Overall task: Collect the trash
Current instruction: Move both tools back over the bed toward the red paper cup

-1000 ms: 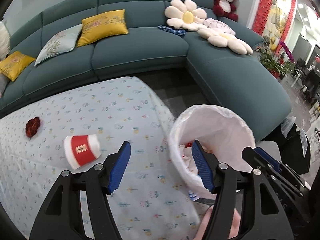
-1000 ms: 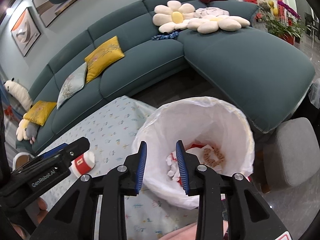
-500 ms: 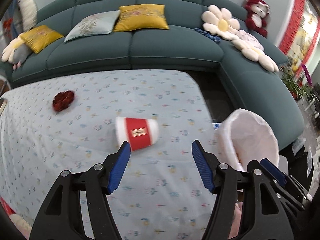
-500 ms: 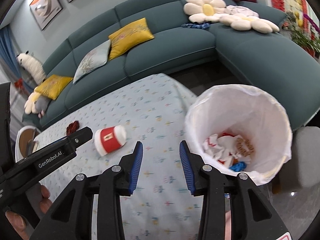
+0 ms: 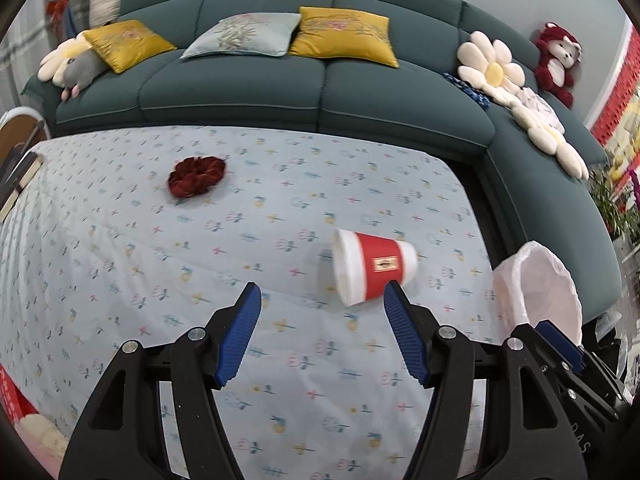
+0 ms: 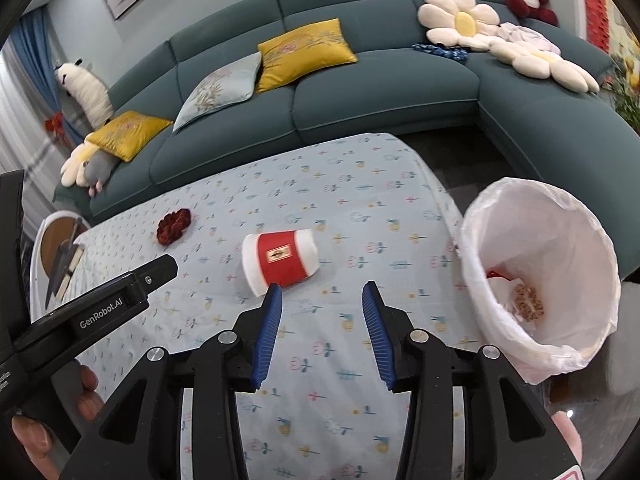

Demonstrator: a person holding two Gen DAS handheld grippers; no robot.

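While both tools hang over the table (image 5: pixel 120 264), its cloth pale blue with small printed flowers, nothing sits between either pair of jaws.

Left gripper (image 5: pixel 322 300): jaws wide apart, empty. The paper cup (image 5: pixel 372 266), red band, white rim and base, lies on its side on the cloth just beyond the right-hand blue pad's tip, outside the gap, mouth turned left.

Right gripper (image 6: pixel 322 294): jaws opening, empty. In its view the same cup (image 6: pixel 280 260) lies just past the left pad's tip, off the gap's line.

Trash bin (image 6: pixel 540 280): white liner, standing off the table's right edge, near the cup; crumpled paper and scraps inside.

Dark red scrunchie-like item (image 5: pixel 196 176): farther back on the cloth, left of the cup, well apart from it.

Beyond: teal sectional sofa (image 5: pixel 280 92) with yellow and pale cushions, flower pillows and a red plush toy.
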